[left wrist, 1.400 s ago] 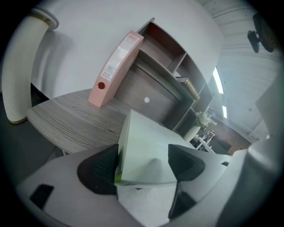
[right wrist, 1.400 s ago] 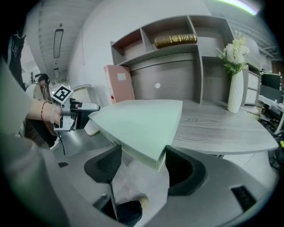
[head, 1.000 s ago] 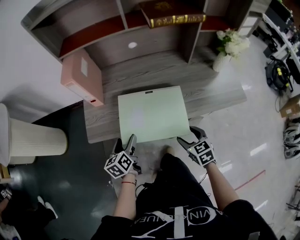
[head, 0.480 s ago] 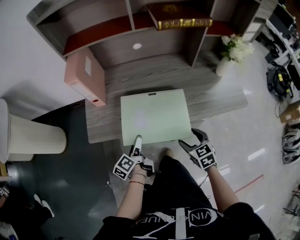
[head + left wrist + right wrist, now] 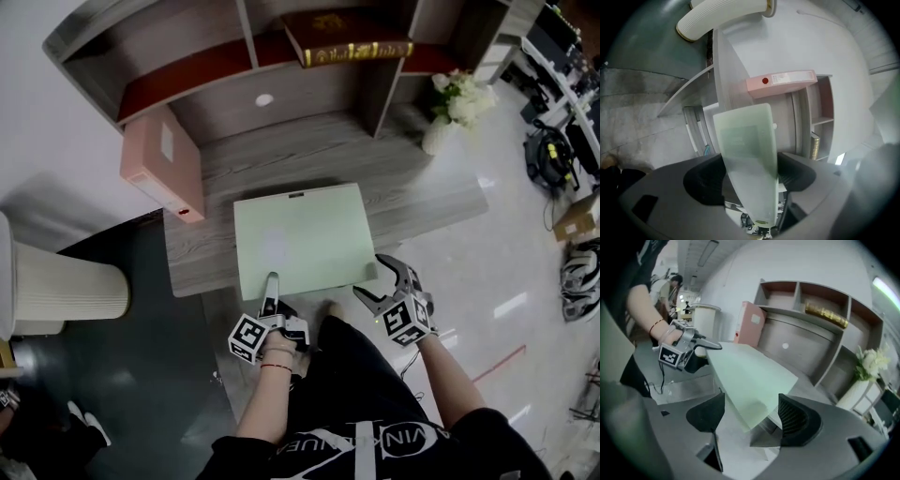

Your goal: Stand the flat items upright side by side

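- Tongs in the person's left hand point(image 5: 272, 289) are straddling the near left edge of a pale green folder point(image 5: 300, 234). They are rolled on their side, so one jaw is lying over the top face and the other is sitting below. The jaws have just been closing, yet they are standing apart, with no pad pressing on the folder.
- The right tongs point(image 5: 378, 279) are reaching in at the folder's near right corner. Their jaws have just been opening and are gaping wide, with the corner poking between them untouched.
- The folder is lying flat on the grey wood table point(image 5: 394, 169), its near edge jutting over the table's front towards the person.
- A pink box file point(image 5: 161, 159) is standing upright at the table's left end, apart from the folder.
- A shelf unit point(image 5: 187, 70) is sitting along the back of the table, with a dark book with gilt lettering point(image 5: 352, 36) lying flat in an upper compartment.
- White flowers in a pale vase point(image 5: 455, 94) are standing at the table's right rear, just beside the shelf unit.
- A white ribbed cylinder point(image 5: 56, 281) is standing on the floor to the left of the table.
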A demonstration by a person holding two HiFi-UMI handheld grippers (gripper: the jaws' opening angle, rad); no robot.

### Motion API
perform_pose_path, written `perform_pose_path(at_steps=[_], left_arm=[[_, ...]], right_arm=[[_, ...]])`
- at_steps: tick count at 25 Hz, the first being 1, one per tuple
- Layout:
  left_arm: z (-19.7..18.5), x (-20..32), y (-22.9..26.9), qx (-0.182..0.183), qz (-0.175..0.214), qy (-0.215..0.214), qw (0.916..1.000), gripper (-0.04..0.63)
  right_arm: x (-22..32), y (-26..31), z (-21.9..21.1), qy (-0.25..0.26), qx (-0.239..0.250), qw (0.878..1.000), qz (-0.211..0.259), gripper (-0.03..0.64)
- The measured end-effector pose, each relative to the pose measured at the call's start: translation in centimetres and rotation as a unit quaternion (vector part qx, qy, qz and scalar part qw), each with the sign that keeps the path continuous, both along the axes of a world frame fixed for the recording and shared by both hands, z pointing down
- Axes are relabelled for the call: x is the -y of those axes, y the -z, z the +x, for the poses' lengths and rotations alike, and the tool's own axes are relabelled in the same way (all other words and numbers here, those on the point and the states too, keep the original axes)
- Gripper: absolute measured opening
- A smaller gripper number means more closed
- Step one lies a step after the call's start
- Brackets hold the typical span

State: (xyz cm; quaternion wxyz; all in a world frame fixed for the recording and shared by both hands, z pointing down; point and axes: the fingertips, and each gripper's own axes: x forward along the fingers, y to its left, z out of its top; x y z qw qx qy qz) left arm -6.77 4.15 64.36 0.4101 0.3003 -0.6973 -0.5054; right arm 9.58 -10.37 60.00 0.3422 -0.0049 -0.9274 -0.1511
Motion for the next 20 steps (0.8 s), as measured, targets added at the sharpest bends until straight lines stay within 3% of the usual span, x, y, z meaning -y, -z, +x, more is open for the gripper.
perform_pose_path(at_steps=[4,8,16,20], left_arm=[[0.5,0.0,1.1,0.002,-0.011,-0.016,0.9998,0.331],[0.4,0.4,3.3,0.037,-0.029,-0.029,0.9985,0.319],[-1.4,2.7,8.6,0.109,-0.035,-0.066,0.9912,0.279],[-2.2,3.9,11.0,0.142,-0.057,-0.070,0.9858,0.275]], right_arm=[[-1.3,-1.3,-0.7,0.065,-0.047,0.996,0.030,0.345],[-1.6,-1.4,-1.2,0.048,-0.046,0.998,0.007,0.319],[-0.8,-0.9,-2.3,0.030,-0.028,0.999,-0.001,0.295],[-0.2,-0.3,-3.6,0.032,-0.017,0.999,-0.001,0.281]])
